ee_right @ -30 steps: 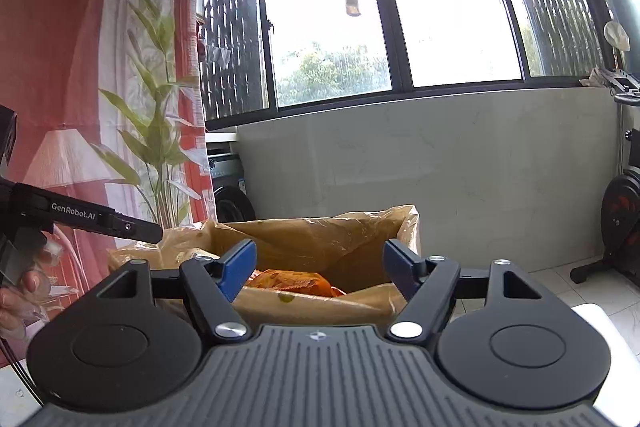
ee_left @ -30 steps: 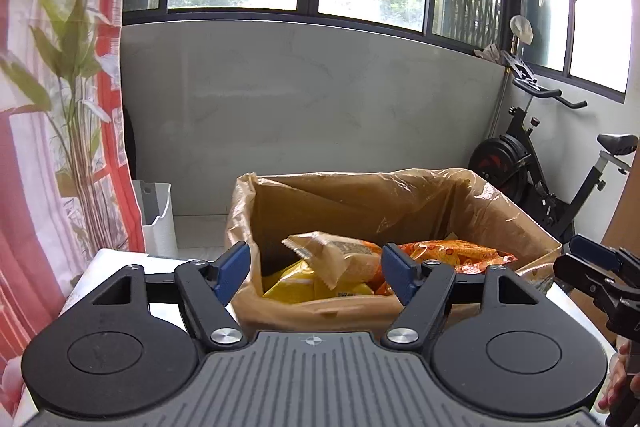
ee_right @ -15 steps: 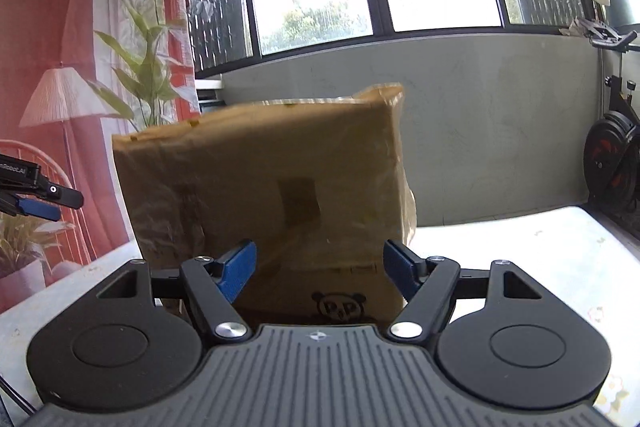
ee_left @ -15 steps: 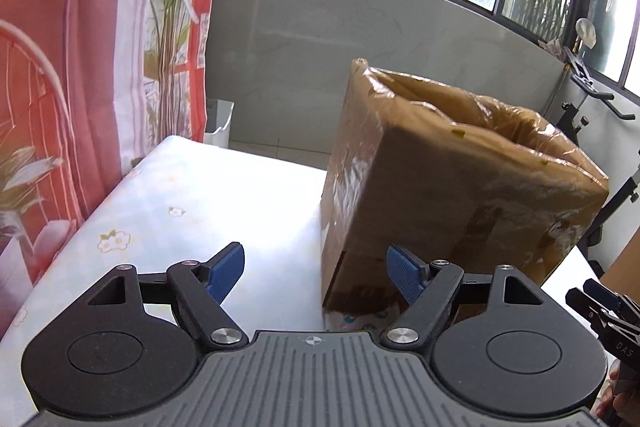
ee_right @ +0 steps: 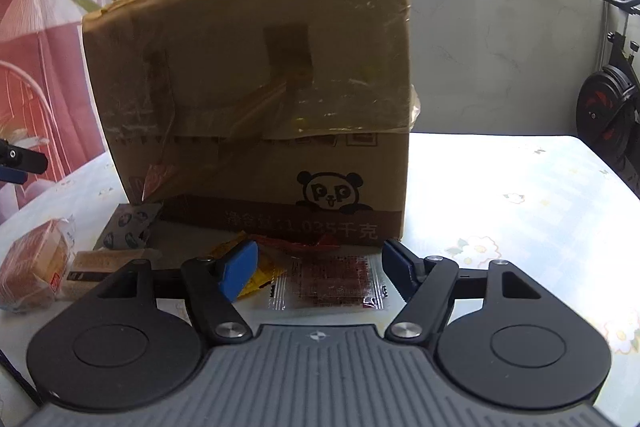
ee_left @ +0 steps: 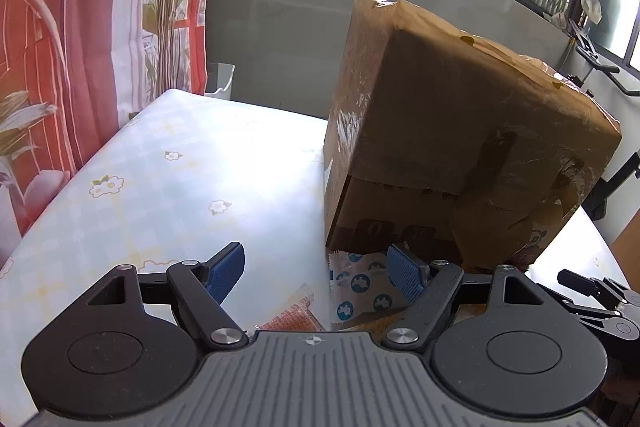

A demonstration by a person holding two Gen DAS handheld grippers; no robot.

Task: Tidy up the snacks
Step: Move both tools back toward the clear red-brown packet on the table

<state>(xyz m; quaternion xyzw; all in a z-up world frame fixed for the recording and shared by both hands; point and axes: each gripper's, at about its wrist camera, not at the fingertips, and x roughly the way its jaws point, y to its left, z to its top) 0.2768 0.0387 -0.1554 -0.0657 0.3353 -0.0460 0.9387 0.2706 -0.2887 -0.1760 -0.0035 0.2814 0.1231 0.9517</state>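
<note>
Both tools gape, empty: left tool, right tool over red packet. Risk: flat packets overlap by box; pinch may slide off or grab two.

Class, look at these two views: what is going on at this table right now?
A person holds a claw in each hand over a table to sort snacks. A tall cardboard box stands on it, with loose snack packets in front. The right claw is open and empty above a clear packet with red contents. The left claw is also open and empty, near a white packet with blue dots. A wrapped bread pack lies off to the side. Nothing is gripped.
</note>
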